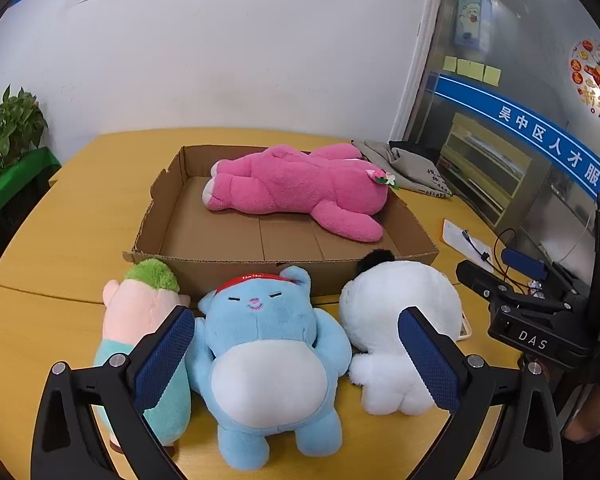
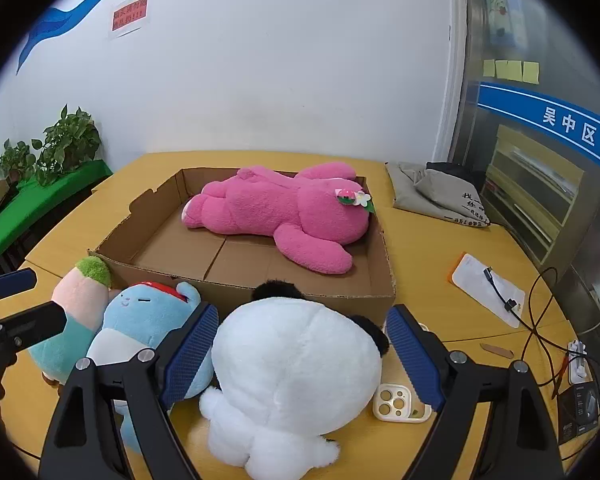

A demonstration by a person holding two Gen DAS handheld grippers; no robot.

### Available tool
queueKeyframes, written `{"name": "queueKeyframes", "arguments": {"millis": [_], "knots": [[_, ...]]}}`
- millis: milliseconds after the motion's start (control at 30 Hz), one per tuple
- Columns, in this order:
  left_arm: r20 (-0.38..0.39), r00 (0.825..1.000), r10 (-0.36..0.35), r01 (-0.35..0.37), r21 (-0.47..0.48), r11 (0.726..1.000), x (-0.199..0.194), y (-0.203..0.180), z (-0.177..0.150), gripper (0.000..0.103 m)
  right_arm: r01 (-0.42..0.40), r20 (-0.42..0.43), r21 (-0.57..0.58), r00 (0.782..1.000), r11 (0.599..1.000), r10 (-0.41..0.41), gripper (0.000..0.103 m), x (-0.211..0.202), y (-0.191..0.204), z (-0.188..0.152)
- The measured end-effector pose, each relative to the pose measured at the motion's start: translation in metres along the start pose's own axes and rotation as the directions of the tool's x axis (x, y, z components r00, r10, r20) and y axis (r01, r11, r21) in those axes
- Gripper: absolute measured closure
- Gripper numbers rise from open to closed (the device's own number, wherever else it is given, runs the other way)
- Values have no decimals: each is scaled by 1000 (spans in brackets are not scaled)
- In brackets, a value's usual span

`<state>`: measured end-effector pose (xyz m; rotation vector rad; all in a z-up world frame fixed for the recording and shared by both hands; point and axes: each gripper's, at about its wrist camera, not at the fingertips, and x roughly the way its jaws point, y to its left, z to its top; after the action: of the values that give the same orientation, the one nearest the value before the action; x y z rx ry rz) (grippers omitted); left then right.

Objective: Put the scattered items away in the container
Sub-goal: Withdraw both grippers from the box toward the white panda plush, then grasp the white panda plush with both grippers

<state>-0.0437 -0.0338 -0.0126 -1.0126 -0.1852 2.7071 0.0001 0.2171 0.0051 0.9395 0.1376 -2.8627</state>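
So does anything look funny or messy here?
Three plush toys still lie outside the shallow cardboard box: a blue bear, a white black-eared one lying face down, and a pink green-tufted one. Only the big pink bear is inside.

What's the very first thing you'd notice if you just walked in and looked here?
The big pink plush bear lying alone in the cardboard box. Next, three toys lined up on the yellow table in front of the box: a green-haired doll, a blue bear and a white plush.
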Motion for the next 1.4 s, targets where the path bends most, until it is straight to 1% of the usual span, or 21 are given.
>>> {"name": "queueKeyframes", "arguments": {"millis": [167, 233, 300, 367, 433, 533, 600, 667, 733, 800, 833, 900, 967, 1033, 1100, 1167, 1233, 1267, 1333, 1367, 1400], "knots": [[-6, 1000, -17, 17, -11, 1000, 1, 3, -1, 0, -21, -34, 26, 999, 999, 22, 16, 9, -6, -6], [-17, 998, -63, 62, -18, 998, 4, 1, 1, 0, -26, -40, 30, 999, 999, 27, 16, 12, -9, -9], [-25, 993, -114, 113, -24, 993, 9, -3, 5, 0, -57, -44, 38, 997, 998, 59, 16, 14, -16, -12], [-50, 982, -182, 181, -28, 983, 19, -10, 11, 0, -97, -44, 48, 994, 994, 100, 16, 15, -25, -16], [-82, 962, -260, 260, -16, 966, 33, -22, 15, 0, -148, -46, 56, 987, 987, 151, 16, 17, -37, -21], [-154, 933, -325, 333, 27, 943, 62, -41, 17, 0, -208, -73, 68, 974, 976, 212, 16, 26, -54, -32], [-204, 917, -343, 359, 46, 932, 83, -51, 17, 0, -209, -94, 97, 972, 973, 218, 16, 35, -69, -42], [-256, 898, -358, 378, 30, 925, 105, -57, 15, 0, -196, -117, 154, 970, 968, 215, 16, 45, -85, -52], [-292, 878, -380, 398, 2, 917, 123, -61, 15, 0, -214, -144, 235, 957, 948, 251, 14, 57, -100, -61], [-319, 853, -414, 430, -20, 903, 144, -66, 15, 0, -242, -159, 292, 942, 925, 297, 12, 68, -109, -70], [-334, 844, -420, 435, -34, 900, 153, -67, 15, 0, -253, -165, 310, 935, 917, 314, 10, 73, -111, -74], [-371, 817, -440, 451, -63, 890, 176, -67, 14, 0, -270, -163, 338, 927, 901, 339, 1, 81, -114, -79], [-391, 803, -450, 460, -72, 885, 195, -67, 13, 0, -296, -155, 363, 916, 884, 370, 0, 87, -117, -81], [-399, 782, -479, 487, -88, 869, 202, -66, 13, 0, -330, -143, 381, 902, 863, 408, 0, 93, -119, -81], [-409, 775, -481, 494, -83, 865, 205, -69, 13, 0, -353, -135, 387, 892, 852, 431, 0, 97, -120, -79], [-417, 764, -492, 512, -71, 856, 203, -68, 12, 0, -384, -128, 394, 877, 835, 464, 0, 100, -121, -79], [-424, 749, -509, 537, -62, 841, 201, -66, 10, 1, -425, -116, 389, 857, 817, 502, 0, 99, -118, -78], [-428, 744, -512, 544, -55, 837, 200, -66, 9, 2, -445, -111, 381, 848, 810, 518, 1, 98, -115, -77], [-436, 743, -508, 545, -47, 837, 200, -65, 8, 7, -486, -120, 352, 824, 800, 554, 1, 96, -104, -76], [-437, 742, -508, 544, -49, 838, 198, -64, 8, 9, -490, -133, 339, 820, 803, 556, 1, 97, -99, -76], [-437, 744, -505, 542, -49, 839, 197, -63, 7, 13, -477, -152, 320, 827, 819, 541, 1, 98, -94, -77]]}}
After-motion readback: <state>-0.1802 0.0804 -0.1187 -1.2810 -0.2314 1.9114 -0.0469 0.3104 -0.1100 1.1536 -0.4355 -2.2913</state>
